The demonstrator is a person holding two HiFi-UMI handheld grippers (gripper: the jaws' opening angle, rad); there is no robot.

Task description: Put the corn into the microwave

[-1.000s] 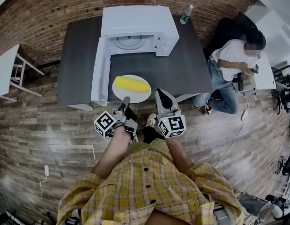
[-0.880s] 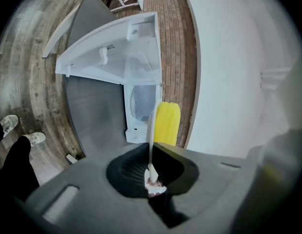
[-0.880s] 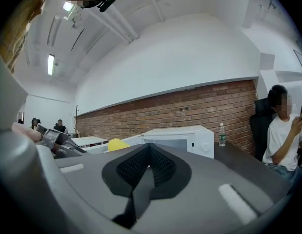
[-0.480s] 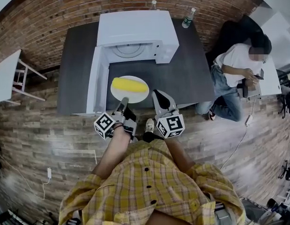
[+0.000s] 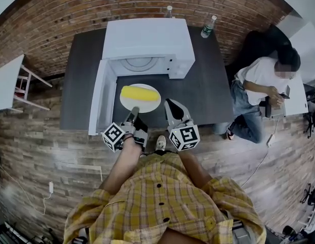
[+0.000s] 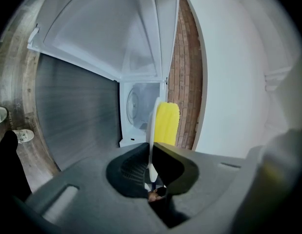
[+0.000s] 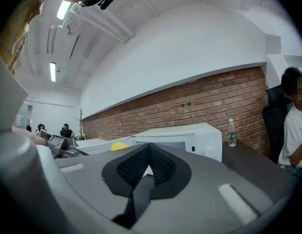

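A yellow corn cob (image 5: 139, 92) lies on a white plate (image 5: 149, 104) over the dark table, just in front of the white microwave (image 5: 147, 37). The microwave's door (image 5: 98, 100) hangs open to the left, showing the cavity (image 5: 140, 65) and its glass turntable. My left gripper (image 5: 134, 110) is shut on the plate's near rim. In the left gripper view the plate (image 6: 151, 130) runs edge-on between the pads of the left gripper (image 6: 151, 152), with the corn (image 6: 167, 123) beyond and the cavity (image 6: 138, 108) ahead. My right gripper (image 5: 170, 103) hovers beside the plate, shut and holding nothing; the right gripper (image 7: 150, 152) faces the microwave (image 7: 190, 135).
The dark table (image 5: 208, 85) carries two water bottles (image 5: 207, 27) behind the microwave. A seated person (image 5: 259, 85) is at the right, close to the table's corner. A white table and stool (image 5: 15, 80) stand at the left. Wooden floor lies below.
Both grippers and the plate with the corn have moved closer to the open microwave. The left gripper's hold on the rim is unchanged.
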